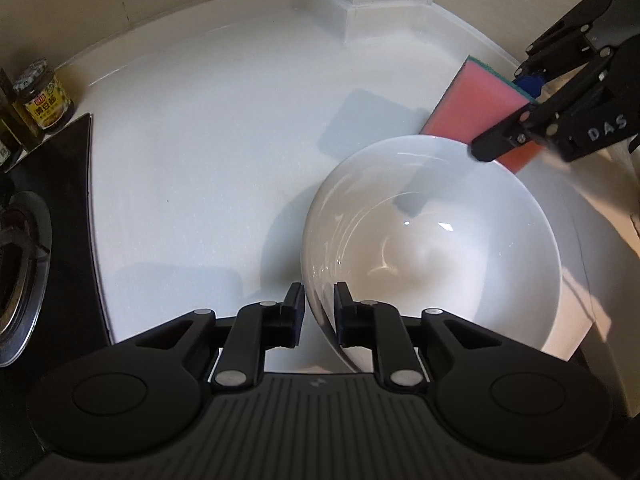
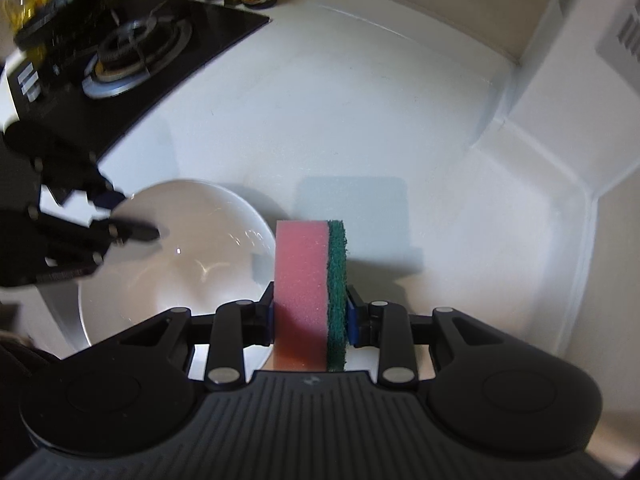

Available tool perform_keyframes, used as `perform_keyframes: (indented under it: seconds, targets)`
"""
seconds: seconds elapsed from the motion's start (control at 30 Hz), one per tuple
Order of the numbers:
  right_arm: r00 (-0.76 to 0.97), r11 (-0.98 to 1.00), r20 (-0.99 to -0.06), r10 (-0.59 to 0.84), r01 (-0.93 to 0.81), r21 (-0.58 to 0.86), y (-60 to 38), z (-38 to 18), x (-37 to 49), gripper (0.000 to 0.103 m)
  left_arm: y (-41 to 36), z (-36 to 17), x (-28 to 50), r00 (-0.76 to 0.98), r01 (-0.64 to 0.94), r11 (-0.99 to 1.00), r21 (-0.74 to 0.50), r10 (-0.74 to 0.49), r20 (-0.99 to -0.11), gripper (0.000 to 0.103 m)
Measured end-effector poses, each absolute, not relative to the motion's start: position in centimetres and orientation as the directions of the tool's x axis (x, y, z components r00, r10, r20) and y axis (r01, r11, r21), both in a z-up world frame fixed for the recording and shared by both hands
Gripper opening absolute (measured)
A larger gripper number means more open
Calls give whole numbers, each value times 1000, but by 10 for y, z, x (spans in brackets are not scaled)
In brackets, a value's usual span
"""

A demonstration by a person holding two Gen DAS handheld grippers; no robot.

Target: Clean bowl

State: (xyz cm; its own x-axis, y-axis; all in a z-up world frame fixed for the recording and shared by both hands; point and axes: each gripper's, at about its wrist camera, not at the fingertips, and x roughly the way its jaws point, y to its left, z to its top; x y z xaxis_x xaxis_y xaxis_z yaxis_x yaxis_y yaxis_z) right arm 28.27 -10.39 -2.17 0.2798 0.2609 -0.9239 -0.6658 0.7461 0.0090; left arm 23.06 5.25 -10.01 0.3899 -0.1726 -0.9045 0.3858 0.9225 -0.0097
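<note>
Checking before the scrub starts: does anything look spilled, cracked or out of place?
Nothing stands out. The bowl looks whole, its rim pinched by the left gripper; the sponge sits squarely in the right gripper.

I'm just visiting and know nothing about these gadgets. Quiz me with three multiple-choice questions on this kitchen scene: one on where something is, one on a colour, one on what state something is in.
1. Where does the stove lie relative to the bowl in the right wrist view?
A. Beyond it, toward the upper left
B. Directly to its right
C. Underneath it

2. What colours is the sponge?
A. Yellow and blue
B. Pink with a green scrubbing layer
C. All white

3. What is the left gripper doing?
A. Hanging open, away from everything
B. Holding the sponge
C. Clamping the bowl's rim

Answers:
1. A, the burner sits past the bowl on the white counter.
2. B, both layers show between the fingers of the right gripper.
3. C, one finger sits outside the rim and one inside.
</note>
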Motion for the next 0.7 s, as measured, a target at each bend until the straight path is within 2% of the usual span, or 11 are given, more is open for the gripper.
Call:
perform_keyframes:
  seconds: [0.07,0.27,0.37,0.47,0.57,0.7]
  targets:
    - [268,735,-928,261,-678,11,-104,-22,280,28,46,-105,233,388,426,904,17,-166,-907,15]
    - [272,698,-939,211,-714,-51,-98,-19,279,28,28,-101,245,401,623,770,133,-169,-900,21]
    - [287,710,-935,208,-702,-57,-97,-19,286,28,23,-100,251,402,668,730,147,-187,-896,22]
    - [299,724,-931,209,-688,-59,-99,-19,285,28,25,-96,252,395,597,794,120,-160,-905,20]
    - [310,740,-925,221,-671,-48,-103,-20,284,28,33,-85,236,397,449,890,78,-120,-910,21]
    - [318,753,-918,238,-657,-32,-106,-21,283,28,42,-81,215,395,346,938,23,-124,-910,21]
